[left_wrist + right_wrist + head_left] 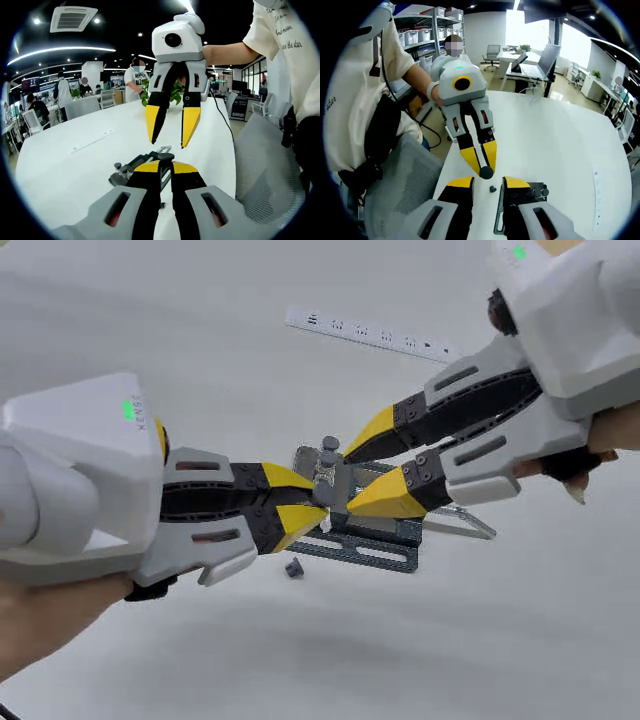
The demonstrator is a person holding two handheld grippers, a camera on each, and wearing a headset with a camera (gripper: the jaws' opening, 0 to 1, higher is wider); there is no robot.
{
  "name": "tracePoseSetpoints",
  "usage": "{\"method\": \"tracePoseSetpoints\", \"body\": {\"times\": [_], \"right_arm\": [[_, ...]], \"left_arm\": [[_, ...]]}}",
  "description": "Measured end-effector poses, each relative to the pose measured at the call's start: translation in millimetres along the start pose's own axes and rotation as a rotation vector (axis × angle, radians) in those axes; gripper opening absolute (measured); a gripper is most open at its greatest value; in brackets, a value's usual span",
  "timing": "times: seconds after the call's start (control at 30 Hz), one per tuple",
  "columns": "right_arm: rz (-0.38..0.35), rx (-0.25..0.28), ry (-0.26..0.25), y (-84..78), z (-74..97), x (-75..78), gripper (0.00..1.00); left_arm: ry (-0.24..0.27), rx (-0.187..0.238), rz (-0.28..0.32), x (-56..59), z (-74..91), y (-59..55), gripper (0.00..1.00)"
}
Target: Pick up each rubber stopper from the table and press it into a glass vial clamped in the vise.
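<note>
My left gripper [318, 502] comes in from the left, shut on a dark rubber stopper [486, 173] at its yellow tips. It hovers just over the small dark vise [372, 540], which holds glass vials [327, 466] with grey stoppers on top. My right gripper [352, 483] reaches in from the upper right, open, its jaws spread on either side of the vials. A loose stopper [294, 567] lies on the white table in front of the vise. In the left gripper view the right gripper [170, 143] hangs open above the vise [131, 169].
A white power strip [372, 335] lies on the table beyond the vise. The vise's metal handle [470, 520] sticks out to the right. A grey mesh chair [395, 185] stands at the table's edge beside the person.
</note>
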State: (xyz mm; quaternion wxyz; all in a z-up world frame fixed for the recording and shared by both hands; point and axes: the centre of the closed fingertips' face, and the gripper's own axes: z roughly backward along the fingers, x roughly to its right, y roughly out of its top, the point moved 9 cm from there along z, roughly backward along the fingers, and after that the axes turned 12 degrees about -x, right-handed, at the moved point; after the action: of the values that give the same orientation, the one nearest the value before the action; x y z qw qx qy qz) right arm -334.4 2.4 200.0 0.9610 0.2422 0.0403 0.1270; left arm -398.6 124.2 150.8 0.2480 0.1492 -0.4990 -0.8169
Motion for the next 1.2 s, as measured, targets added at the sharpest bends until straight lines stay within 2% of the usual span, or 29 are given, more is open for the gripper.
{"method": "tracePoseSetpoints", "body": {"times": [0.13, 0.27, 0.5, 0.7, 1.2], "right_arm": [[0.045, -0.029, -0.005, 8.8, -4.2, -10.5, 0.16], [0.101, -0.067, -0.018, 6.7, -8.4, -9.8, 0.14], [0.144, -0.099, -0.013, 8.5, -12.2, -14.7, 0.11], [0.158, -0.112, -0.005, 8.6, -12.1, -11.6, 0.1], [0.187, -0.157, 0.026, 10.3, -14.0, -16.9, 0.07]], "left_arm": [[-0.009, -0.006, 0.001, 1.6, -1.2, -0.5, 0.03], [-0.022, -0.013, 0.002, 2.9, -2.1, -1.8, 0.03], [-0.037, -0.018, 0.003, 4.6, -4.1, -2.5, 0.03], [-0.045, -0.025, -0.002, 5.1, -4.5, -4.0, 0.03], [-0.065, -0.043, -0.028, 7.8, -6.4, -5.2, 0.03]]}}
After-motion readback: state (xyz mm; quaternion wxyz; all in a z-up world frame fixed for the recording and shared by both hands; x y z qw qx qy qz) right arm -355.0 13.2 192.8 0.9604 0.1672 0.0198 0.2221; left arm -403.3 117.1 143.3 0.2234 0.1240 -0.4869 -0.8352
